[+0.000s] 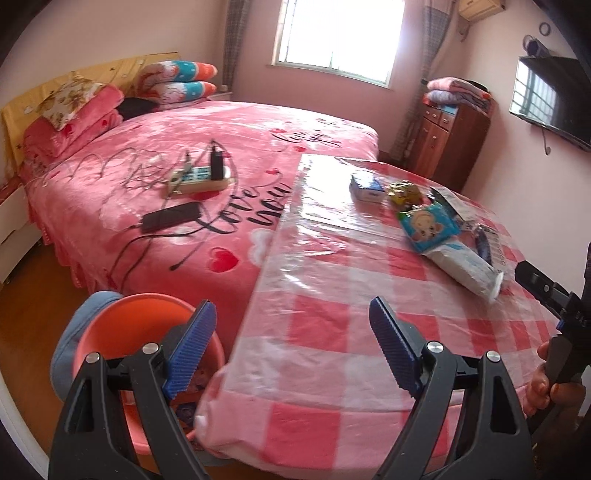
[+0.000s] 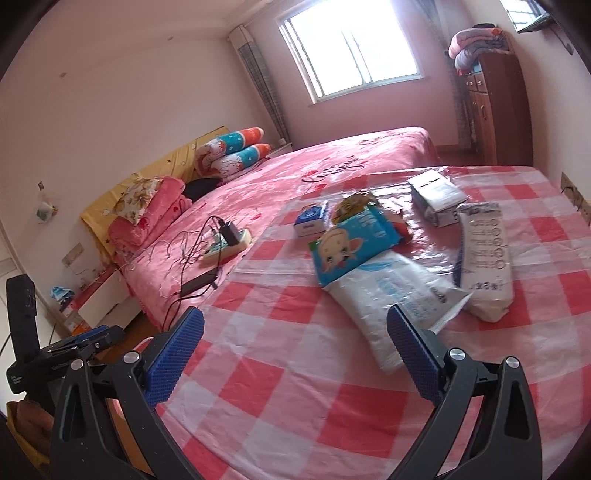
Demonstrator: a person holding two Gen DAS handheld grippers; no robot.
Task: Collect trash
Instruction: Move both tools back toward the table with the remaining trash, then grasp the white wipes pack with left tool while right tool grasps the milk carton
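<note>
While both the left tongs [image 1: 291,345] and right tongs [image 2: 295,354] gape wide and empty, the trash [image 2: 388,240] lies piled on the counter [image 2: 295,387]. Nearly everything seems left to collect; the orange bin [image 1: 122,332] waits beside the counter's edge.

bedroom with pale pink walls [image 2: 140,92] and a bright window [image 1: 338,33] flanked by checked curtains [image 1: 234,40]. a bed [image 1: 177,129] under a pink blanket fills the middle, folded quilts [image 1: 177,79] at its yellow headboard [image 1: 92,72]. a wooden cabinet [image 1: 448,142] stands in the far corner, a wall-mounted television [image 1: 550,101] beside it. wooden floor [image 1: 33,325].
</note>
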